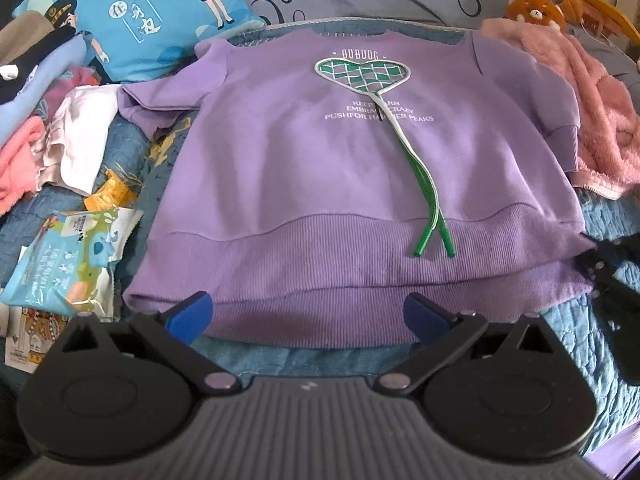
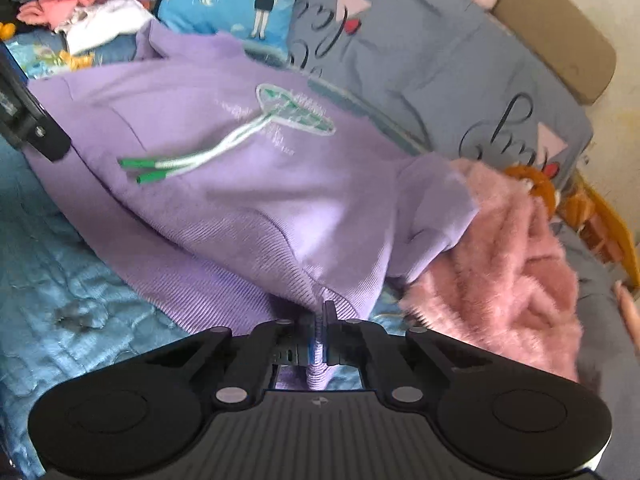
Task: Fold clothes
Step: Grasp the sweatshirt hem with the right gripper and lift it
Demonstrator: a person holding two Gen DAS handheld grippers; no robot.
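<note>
Purple "BOBDOG" sweatshirt (image 1: 304,168), hem clenched in right gripper (image 2: 319,330) jaws; left gripper (image 1: 308,316) jaws released.

blue cartoon pillow (image 1: 160,20) | snack packet (image 1: 68,256) | orange plush toy (image 1: 534,12) | blue quilt (image 2: 52,248)

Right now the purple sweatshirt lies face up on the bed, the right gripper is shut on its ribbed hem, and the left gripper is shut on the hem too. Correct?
Not quite. The left gripper is open over the ribbed hem of the purple sweatshirt, as the left wrist view shows. The right gripper is shut on the hem.
</note>
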